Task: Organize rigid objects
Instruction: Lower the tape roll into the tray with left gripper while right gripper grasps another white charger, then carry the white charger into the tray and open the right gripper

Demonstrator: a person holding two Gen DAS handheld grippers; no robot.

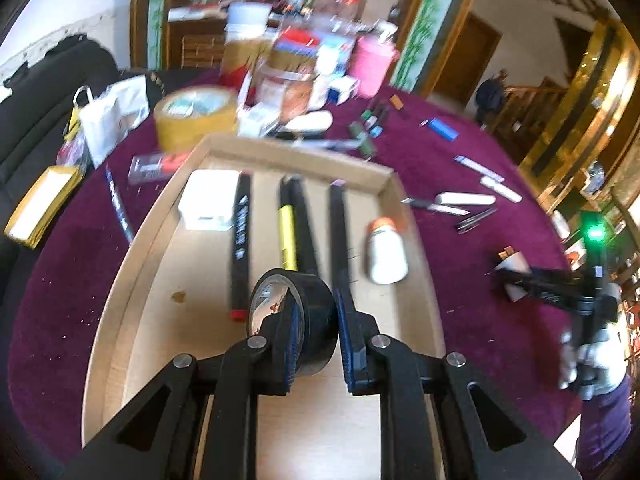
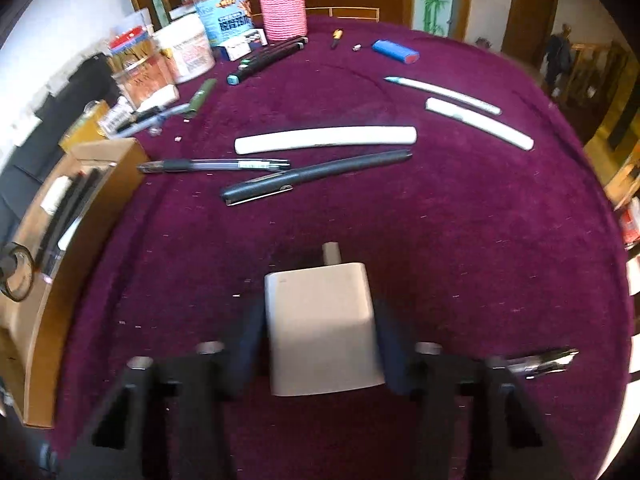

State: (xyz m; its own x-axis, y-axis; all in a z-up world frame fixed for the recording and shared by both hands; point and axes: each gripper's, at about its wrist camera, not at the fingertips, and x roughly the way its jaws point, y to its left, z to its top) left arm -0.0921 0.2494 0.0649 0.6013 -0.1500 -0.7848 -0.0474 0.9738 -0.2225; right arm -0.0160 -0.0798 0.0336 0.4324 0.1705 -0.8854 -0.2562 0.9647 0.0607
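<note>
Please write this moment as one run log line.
left gripper: shut on black tape roll, over cardboard tray | right gripper: around white charger on purple tablecloth

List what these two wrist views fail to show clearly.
- Left wrist view: the far clutter is motion-blurred; labels unreadable.
- Left wrist view: the black tape roll, held in the left gripper, hides the tray floor behind it.
- Right wrist view: the right gripper fingers are blurred; contact with the white charger is uncertain.
- Right wrist view: the charger's prong end is too blurred to make out.
</note>
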